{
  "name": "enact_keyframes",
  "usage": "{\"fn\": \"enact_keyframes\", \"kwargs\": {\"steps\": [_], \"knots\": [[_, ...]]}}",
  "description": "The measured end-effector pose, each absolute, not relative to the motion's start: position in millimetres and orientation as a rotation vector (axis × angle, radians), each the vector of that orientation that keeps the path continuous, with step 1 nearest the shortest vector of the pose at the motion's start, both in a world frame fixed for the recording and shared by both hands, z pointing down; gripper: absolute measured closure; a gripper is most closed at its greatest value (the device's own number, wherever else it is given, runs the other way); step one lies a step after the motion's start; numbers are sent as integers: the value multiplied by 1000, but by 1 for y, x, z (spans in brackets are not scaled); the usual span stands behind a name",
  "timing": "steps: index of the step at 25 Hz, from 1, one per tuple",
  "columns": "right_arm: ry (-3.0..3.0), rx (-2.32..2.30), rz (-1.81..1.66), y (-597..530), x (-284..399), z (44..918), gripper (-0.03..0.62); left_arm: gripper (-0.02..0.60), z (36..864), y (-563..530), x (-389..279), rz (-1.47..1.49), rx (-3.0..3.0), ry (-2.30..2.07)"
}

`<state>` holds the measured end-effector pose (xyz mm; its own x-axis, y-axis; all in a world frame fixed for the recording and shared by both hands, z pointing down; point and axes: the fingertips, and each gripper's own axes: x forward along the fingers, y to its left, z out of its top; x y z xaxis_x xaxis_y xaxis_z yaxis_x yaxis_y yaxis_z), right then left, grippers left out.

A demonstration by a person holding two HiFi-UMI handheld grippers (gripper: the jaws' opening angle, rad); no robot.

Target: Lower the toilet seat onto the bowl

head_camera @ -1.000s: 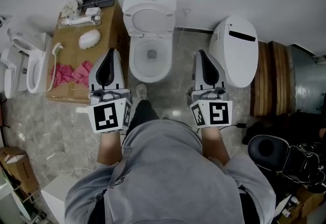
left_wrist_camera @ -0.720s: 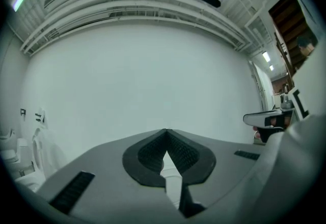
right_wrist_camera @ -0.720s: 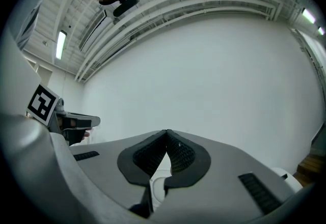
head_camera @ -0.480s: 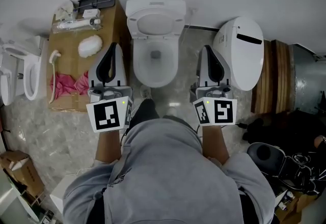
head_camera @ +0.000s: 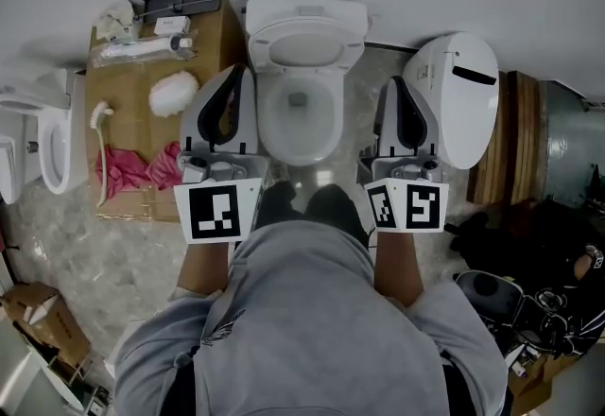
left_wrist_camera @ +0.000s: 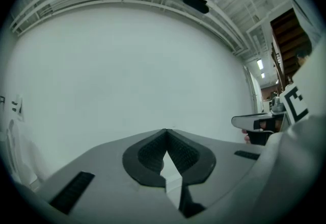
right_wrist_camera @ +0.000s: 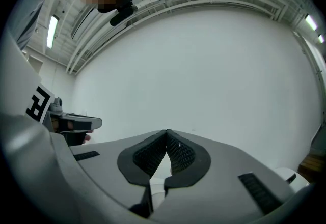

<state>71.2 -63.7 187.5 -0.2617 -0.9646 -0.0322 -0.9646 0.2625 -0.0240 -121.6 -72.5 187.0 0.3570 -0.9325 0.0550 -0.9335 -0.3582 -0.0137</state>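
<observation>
Holding my left gripper [head_camera: 239,74] and right gripper [head_camera: 403,83] shut and empty, I'm planning to tip the twelve-o'clock seat [head_camera: 350,45] down slowly.

The toilet bowl [head_camera: 301,121] lies between left gripper [head_camera: 241,74] and right gripper [head_camera: 393,83] — cardboard box [head_camera: 132,126] farther left, second toilet [head_camera: 458,97] farther right.

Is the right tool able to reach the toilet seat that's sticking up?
Probably yes. The right tool hovers beside the bowl, just right of the raised seat, with nothing between them. Its jaws are shut and empty, so it would likely push, not pinch.
</observation>
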Motion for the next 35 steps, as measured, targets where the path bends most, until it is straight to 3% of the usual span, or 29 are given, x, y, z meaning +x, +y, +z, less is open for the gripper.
{"fn": "enact_keyframes", "kwargs": {"steps": [12,31,35], "knots": [[2651,-1839,46,-114,70,215,595,581,192,-118,-129,3,2490,-1834],[3014,-1743,117,-171,78,317,591,583,245,-144,-111,151,2395,-1869],[3057,-1730,115,-188,77,335,562,582,252,-155,-115,159,2376,-1891]]}}
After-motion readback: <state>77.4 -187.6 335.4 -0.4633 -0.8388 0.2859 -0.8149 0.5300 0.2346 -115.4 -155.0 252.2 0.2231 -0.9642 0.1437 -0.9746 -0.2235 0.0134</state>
